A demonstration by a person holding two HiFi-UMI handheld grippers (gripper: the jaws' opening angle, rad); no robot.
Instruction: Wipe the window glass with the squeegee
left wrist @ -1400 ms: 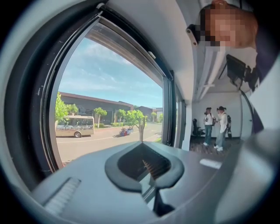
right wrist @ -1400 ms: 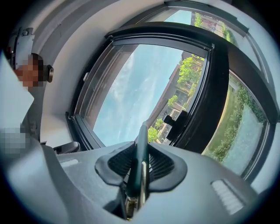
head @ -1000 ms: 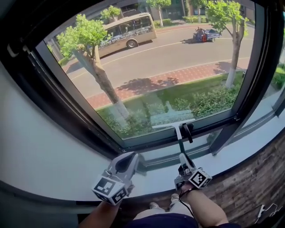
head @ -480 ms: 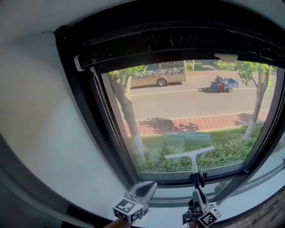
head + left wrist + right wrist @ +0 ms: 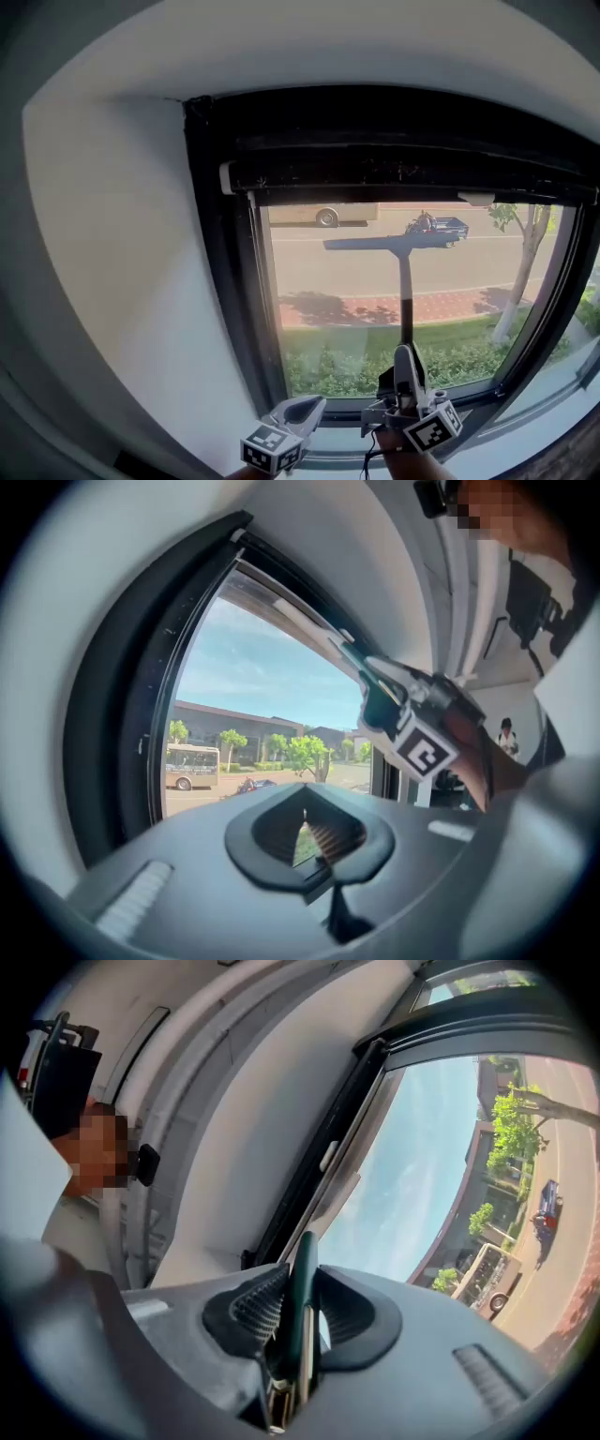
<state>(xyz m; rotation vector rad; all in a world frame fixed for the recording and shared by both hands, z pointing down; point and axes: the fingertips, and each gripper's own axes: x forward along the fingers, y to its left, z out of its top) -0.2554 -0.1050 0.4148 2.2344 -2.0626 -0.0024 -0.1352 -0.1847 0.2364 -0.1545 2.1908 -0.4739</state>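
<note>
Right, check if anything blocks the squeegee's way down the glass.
Nothing visible. The right tongs hold the squeegee with its blade high on the window glass; the left tongs sit low, left of its handle.

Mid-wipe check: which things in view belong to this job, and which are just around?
Job:
squeegee, gripped by the right gripper
window glass

Just around:
left gripper, empty
bus and tree outside

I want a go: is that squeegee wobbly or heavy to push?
Probably stiff: the squeegee looks straight though raised high. Likely light: the right gripper alone holds it, by its bottom end.
</note>
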